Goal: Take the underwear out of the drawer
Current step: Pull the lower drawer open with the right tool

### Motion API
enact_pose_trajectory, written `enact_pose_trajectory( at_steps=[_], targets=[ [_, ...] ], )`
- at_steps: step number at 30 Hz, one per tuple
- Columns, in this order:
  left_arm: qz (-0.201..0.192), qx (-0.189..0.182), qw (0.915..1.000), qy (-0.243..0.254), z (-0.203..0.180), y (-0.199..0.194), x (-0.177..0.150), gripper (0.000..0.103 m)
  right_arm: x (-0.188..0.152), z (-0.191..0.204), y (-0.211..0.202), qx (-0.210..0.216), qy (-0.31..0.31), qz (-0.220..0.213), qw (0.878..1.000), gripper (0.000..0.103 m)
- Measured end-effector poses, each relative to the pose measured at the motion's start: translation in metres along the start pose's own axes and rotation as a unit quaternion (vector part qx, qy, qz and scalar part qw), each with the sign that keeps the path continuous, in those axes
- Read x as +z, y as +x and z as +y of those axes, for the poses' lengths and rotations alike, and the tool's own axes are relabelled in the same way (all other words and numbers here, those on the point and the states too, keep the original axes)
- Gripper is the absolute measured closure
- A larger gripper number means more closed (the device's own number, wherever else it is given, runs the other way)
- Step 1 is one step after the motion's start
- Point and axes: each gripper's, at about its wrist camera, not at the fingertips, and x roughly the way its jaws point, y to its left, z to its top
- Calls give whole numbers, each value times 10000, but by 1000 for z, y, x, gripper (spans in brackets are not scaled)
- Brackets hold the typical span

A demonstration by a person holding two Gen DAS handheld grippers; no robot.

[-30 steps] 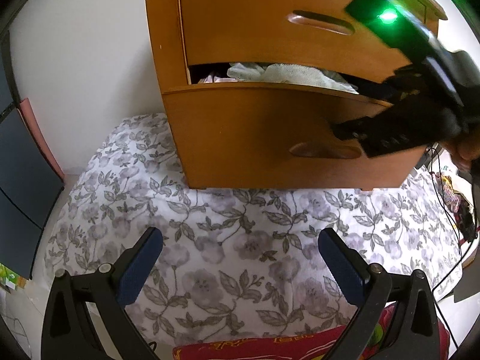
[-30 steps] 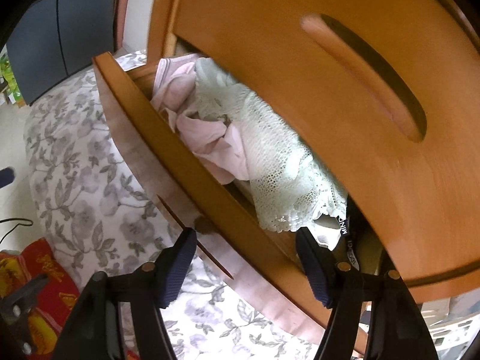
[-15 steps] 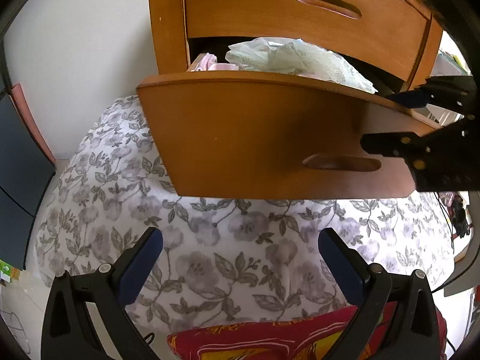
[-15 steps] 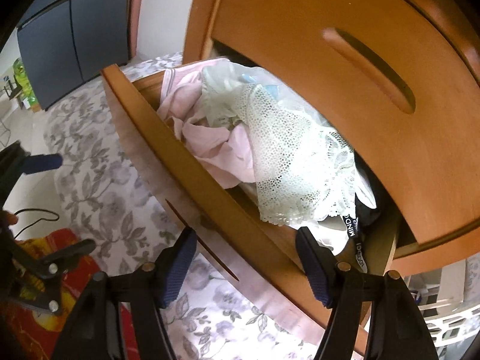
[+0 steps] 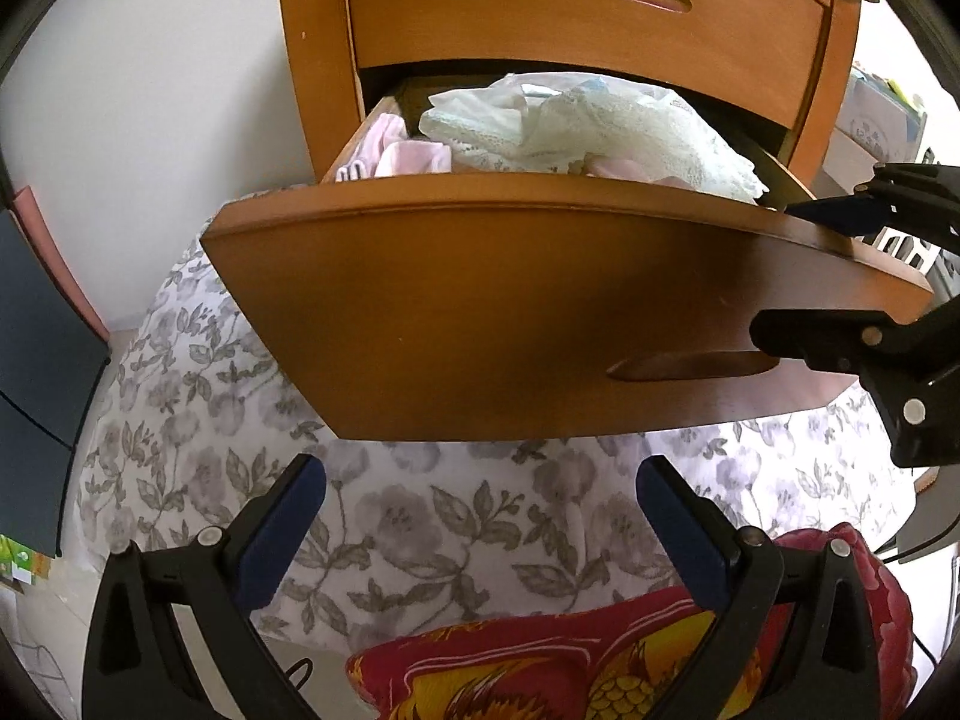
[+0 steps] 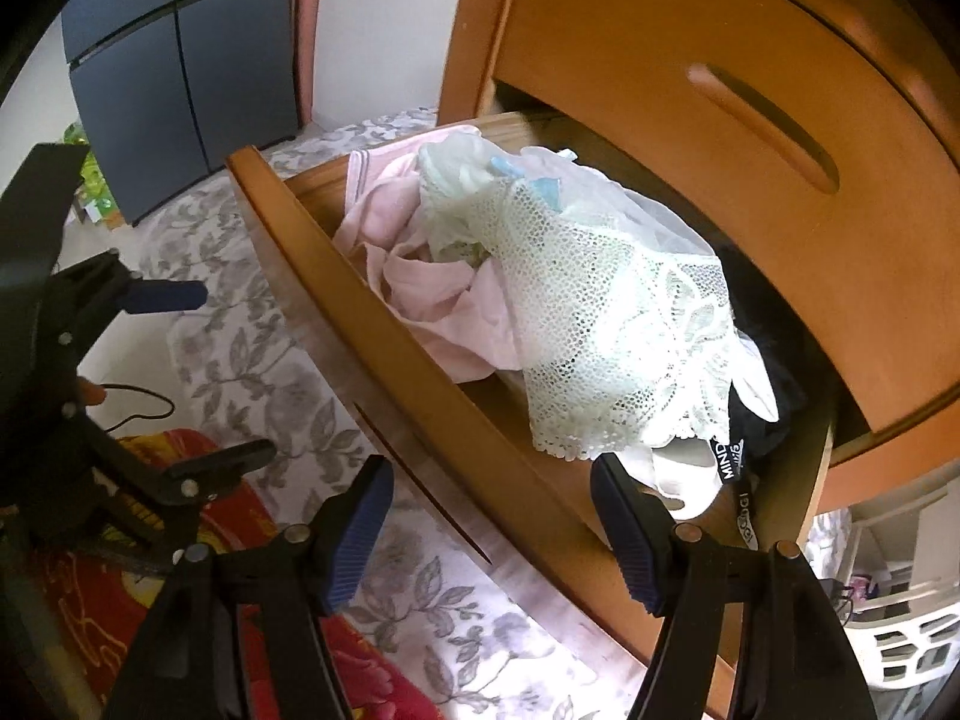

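The wooden drawer (image 5: 480, 312) stands pulled out of the chest, below a closed upper drawer (image 5: 600, 30). Inside lie a white lace underwear piece (image 6: 612, 324), a pink garment (image 6: 420, 294) and a black one with a printed waistband (image 6: 756, 420). My right gripper (image 6: 492, 528) is open and straddles the drawer front (image 6: 384, 324), one finger inside, one outside; the pads do not press on the board. In the left wrist view the lace piece (image 5: 630, 126) tops the pile. My left gripper (image 5: 480, 516) hangs open over the bedcover, nothing between its fingers.
A grey floral bedcover (image 5: 420, 516) spreads under the chest, with a red patterned cushion (image 5: 600, 660) near me. A dark blue cabinet (image 6: 180, 60) stands by the wall, a white laundry basket (image 6: 900, 636) to the chest's right. A black cable (image 6: 144, 402) lies on the cover.
The drawer has slid out farther toward me together with the right gripper, which still straddles its front. More of the clothes pile shows. The left gripper stayed open and hardly moved.
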Motion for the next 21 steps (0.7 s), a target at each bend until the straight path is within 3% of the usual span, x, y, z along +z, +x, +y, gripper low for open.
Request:
enact_pose_trajectory(
  at_steps=[10,21],
  targets=[
    [22,-4,10000,49,-2,1,0,0,-3,1,0,28,182,-209,9996,30],
    [37,27,10000,11,-1,3,0,0,-10,-13,-11,22,1029,-585,9930,29]
  ],
)
